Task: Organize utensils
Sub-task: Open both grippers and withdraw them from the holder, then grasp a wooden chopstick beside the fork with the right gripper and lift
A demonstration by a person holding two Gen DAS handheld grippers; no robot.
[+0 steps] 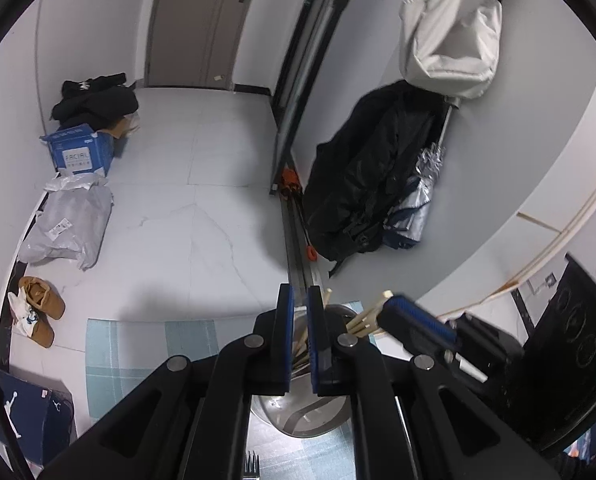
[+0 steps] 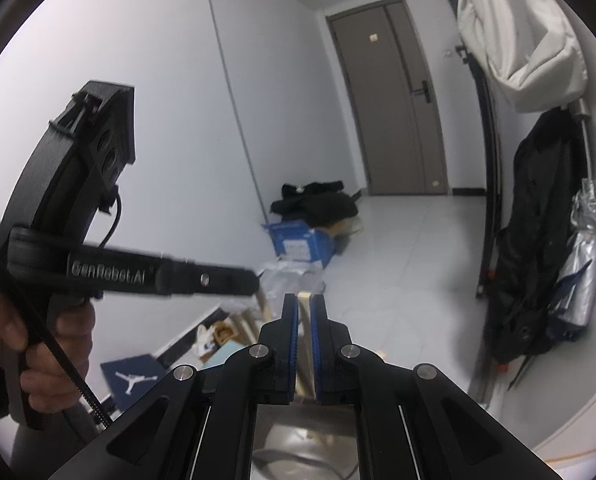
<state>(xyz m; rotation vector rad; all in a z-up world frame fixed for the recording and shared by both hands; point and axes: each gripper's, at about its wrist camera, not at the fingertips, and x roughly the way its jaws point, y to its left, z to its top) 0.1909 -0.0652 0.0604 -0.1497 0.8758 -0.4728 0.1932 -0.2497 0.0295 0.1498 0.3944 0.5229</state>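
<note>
In the left wrist view my left gripper (image 1: pixel 301 300) is shut on a pale wooden chopstick (image 1: pixel 301 342) that slants down between its blue pads into a steel cup (image 1: pixel 309 420) right below. My right gripper (image 1: pixel 389 308) reaches in from the right, with more chopsticks (image 1: pixel 363 318) at its tip over the cup's rim. From the right wrist, my right gripper (image 2: pixel 303 304) is shut on a chopstick (image 2: pixel 303 300) standing upright between the pads, above the steel cup (image 2: pixel 298 444). A hand holds the left gripper (image 2: pixel 254 280) at the left.
The cup stands on a blue plaid mat (image 1: pixel 138 356). A fork (image 1: pixel 252 464) lies at the mat's near edge. A black device (image 1: pixel 569 344) sits to the right. On the floor beyond are boxes, bags and shoes (image 1: pixel 38 308); coats (image 1: pixel 369 176) hang on the wall.
</note>
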